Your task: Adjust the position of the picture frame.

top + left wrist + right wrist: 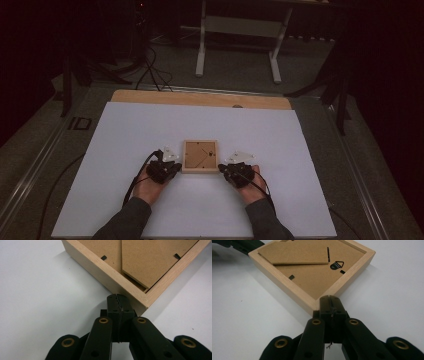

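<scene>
Down on the white sheet [125, 150] that covers the table, the left gripper [172, 166] sits in the person's left hand [149, 186], its two black jaws pressed together with nothing between them. In the left gripper view those closed tips meet the near corner of the wooden picture frame [107, 272], touching or all but touching the pale wood. The frame lies face down at the middle of the sheet, between the two grippers, its brown backing board [312, 277] up; a fold-out stand panel [297, 253] lies flat on it, and a small black hanging hook [337, 265] sits near one edge. To the right, the right gripper [223, 169] rests in the right hand [252, 187], jaws likewise closed on nothing, their tips against the frame's opposite near corner in the right gripper view.
</scene>
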Demonstrator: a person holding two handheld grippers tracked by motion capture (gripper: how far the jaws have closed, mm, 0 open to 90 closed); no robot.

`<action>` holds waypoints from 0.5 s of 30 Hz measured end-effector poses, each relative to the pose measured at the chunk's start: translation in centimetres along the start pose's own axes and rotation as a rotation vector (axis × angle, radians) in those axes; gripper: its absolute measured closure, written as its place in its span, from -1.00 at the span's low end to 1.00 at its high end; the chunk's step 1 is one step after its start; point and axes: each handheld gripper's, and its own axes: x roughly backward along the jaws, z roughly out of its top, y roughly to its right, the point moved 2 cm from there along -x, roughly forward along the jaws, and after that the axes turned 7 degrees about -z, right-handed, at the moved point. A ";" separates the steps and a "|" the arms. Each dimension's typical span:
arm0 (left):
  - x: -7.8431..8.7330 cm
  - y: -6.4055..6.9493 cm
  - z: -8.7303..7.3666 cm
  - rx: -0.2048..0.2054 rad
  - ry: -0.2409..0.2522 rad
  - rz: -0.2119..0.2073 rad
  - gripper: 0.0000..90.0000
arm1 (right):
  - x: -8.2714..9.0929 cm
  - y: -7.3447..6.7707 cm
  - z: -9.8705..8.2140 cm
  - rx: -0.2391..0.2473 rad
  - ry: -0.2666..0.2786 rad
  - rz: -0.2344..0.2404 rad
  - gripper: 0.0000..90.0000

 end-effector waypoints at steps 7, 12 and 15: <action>0.0 -0.3 -0.1 0.015 -0.004 -0.012 0.95 | 0.0 0.0 0.0 0.000 0.004 -0.002 0.94; 0.2 -0.4 -0.1 0.021 -0.001 -0.011 0.88 | 0.2 0.2 0.1 -0.005 0.025 0.000 0.85; 0.5 -0.6 -0.2 0.034 0.015 -0.012 0.86 | 0.4 0.2 0.2 0.006 0.039 0.000 0.74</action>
